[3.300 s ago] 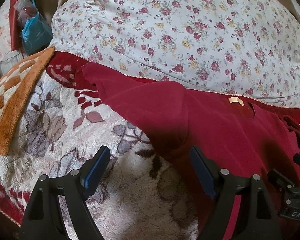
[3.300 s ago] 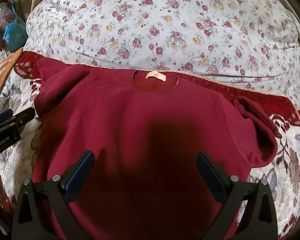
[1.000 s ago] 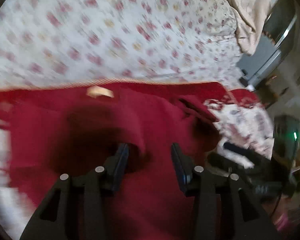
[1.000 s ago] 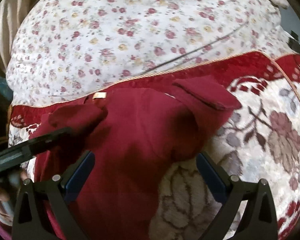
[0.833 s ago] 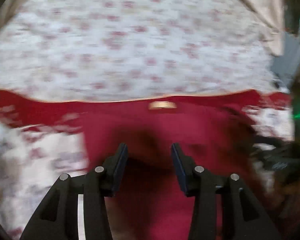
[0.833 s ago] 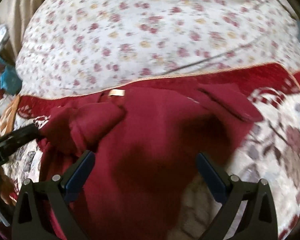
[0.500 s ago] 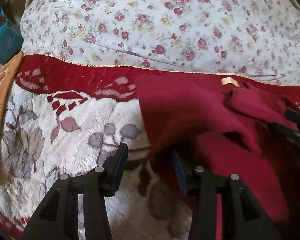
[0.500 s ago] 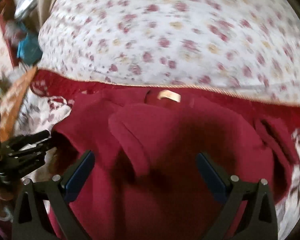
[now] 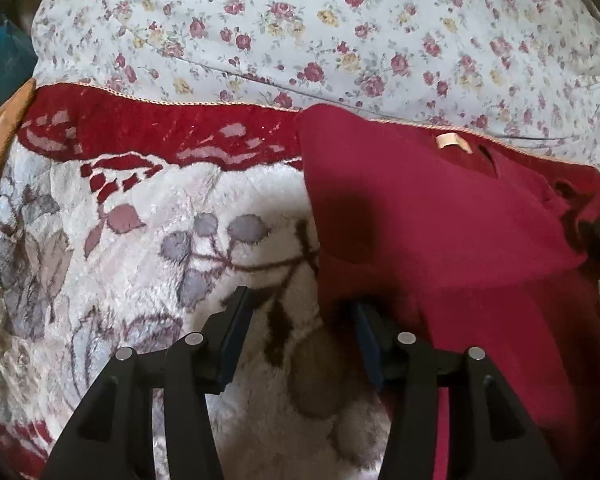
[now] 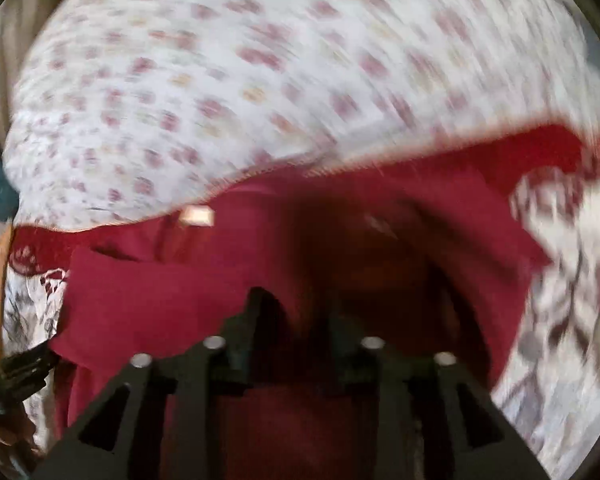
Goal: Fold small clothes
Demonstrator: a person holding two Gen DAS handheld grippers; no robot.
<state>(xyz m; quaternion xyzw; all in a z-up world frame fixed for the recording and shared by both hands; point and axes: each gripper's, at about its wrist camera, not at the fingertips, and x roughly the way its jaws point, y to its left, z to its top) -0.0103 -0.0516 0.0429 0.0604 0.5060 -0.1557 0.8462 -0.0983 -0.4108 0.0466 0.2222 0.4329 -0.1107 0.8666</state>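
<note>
A floral quilt fills the background, its edge meeting a plush patterned blanket with a red border. On the blanket lies the red shirt, left sleeve folded over its front, tan label at the neck. The left gripper is partly open with nothing held, its right finger touching the shirt's edge. The right gripper, blurred, hovers over the shirt with fingers narrowly apart; whether it pinches cloth I cannot tell.
</note>
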